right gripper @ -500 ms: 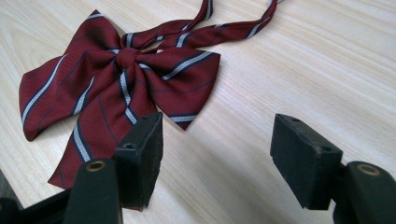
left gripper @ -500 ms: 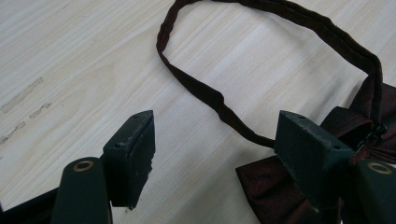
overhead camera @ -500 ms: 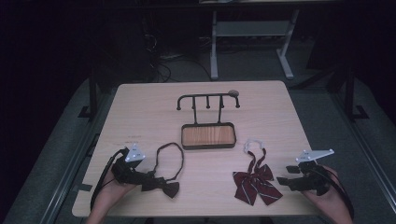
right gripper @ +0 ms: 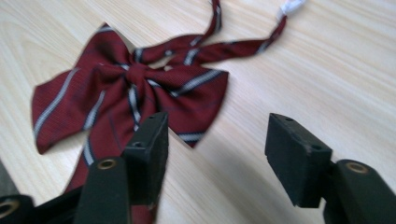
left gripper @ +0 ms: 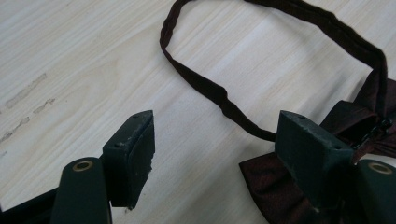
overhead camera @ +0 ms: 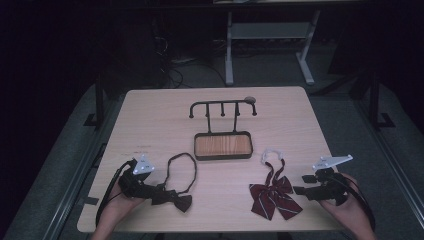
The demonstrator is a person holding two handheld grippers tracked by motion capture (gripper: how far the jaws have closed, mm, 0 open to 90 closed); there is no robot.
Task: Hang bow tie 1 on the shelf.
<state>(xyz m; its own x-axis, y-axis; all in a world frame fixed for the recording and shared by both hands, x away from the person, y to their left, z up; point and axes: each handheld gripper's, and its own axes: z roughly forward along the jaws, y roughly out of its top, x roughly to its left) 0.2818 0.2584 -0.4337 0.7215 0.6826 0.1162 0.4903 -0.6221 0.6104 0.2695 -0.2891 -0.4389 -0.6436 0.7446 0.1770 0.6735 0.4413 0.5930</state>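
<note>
Jaws of the left gripper (overhead camera: 155,191) are spread wide, nothing gripped, at the near left of the pale wooden table (overhead camera: 150,115); the dark maroon bow tie with looped strap (overhead camera: 175,197) lies just beside them. Farther right, the red striped ribbon bow (overhead camera: 274,196) lies flat, with the right gripper (overhead camera: 299,184) held wide open and empty beside it.

Left tongs (overhead camera: 156,192) touch the dark bow tie (overhead camera: 175,199); right tongs (overhead camera: 301,184) sit beside the striped bow tie (overhead camera: 274,196).
</note>
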